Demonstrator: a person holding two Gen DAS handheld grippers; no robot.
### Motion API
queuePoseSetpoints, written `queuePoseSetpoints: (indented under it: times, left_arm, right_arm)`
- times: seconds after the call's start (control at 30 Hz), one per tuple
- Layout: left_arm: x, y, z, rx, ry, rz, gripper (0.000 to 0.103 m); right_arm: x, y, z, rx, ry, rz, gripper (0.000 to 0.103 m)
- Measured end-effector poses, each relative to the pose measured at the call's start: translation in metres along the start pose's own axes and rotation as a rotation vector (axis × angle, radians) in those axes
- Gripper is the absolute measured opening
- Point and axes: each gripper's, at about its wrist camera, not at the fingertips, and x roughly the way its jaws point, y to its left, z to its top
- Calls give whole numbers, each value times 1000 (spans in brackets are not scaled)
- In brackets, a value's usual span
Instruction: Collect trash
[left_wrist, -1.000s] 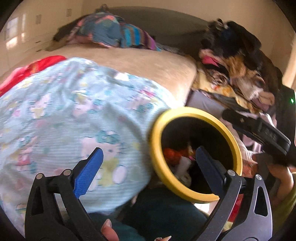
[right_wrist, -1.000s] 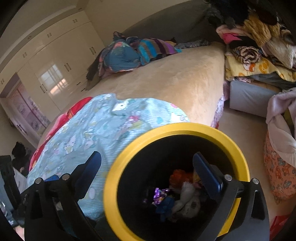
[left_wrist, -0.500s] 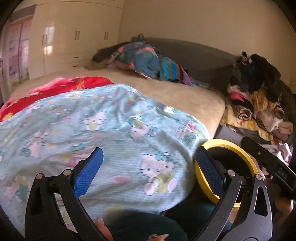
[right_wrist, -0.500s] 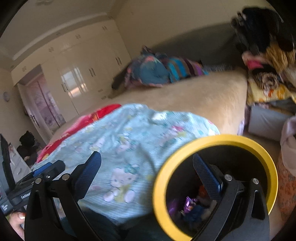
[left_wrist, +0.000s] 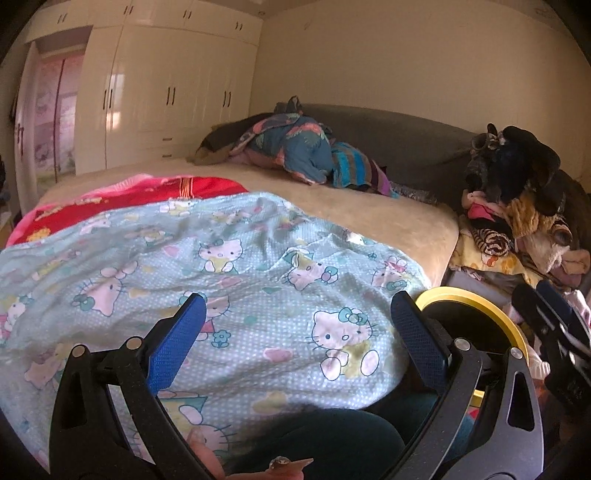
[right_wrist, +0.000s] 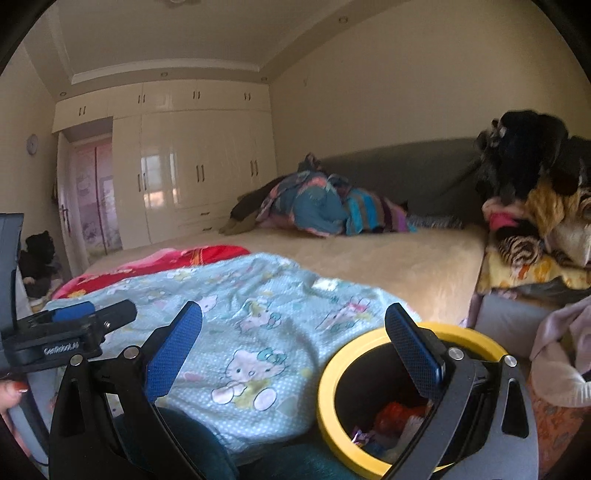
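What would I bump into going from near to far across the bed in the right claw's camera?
Kitty blanket → red blanket → bare beige bed top → heap of colourful bedding → grey headboard → wall.

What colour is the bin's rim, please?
Yellow; the bin's rim shows best in the right wrist view.
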Motion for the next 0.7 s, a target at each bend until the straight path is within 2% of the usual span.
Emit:
queuePoseSetpoints:
  times: [0.17,0.7]
  left_arm:
    - [-4,0,-1,2,-27,4,92]
    - [-5,-4,-3,16,-24,19,92]
  right_arm:
    - [0,-2,-4,6,13,-2,97]
    - [2,-1,-5,7,25,-5,97]
